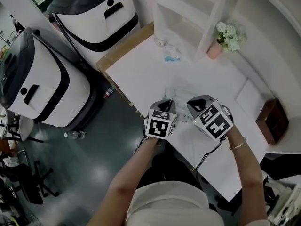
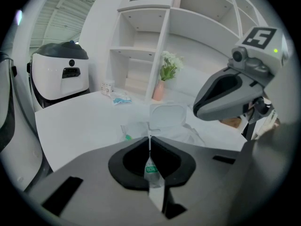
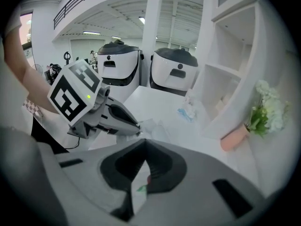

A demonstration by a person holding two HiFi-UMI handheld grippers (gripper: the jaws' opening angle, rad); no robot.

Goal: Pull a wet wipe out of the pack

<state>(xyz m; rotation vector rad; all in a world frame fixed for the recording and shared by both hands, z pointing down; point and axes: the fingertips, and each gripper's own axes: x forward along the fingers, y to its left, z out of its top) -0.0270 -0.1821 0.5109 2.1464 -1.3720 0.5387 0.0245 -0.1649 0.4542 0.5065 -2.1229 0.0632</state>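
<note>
1 pack (image 1: 177,98) flat on surface (image 1: 141,65), btwn the 2 hand-held grippers. Its flip lid (image 2: 167,114) is open & standing up; long axis unclear. Left hand-held gripper (image 2: 149,147) closed on pack's near edge. Right hand-held gripper (image 3: 143,154) closed on 1 thin white strip (image 3: 138,189), wipe or film, can't tell.

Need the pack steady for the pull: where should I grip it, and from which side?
Pinch the thin, flat film edge at the near end of the pack, coming in low from the person's side, as the left gripper does now. It fits between shut jaws and leaves the upright lid clear.
</note>
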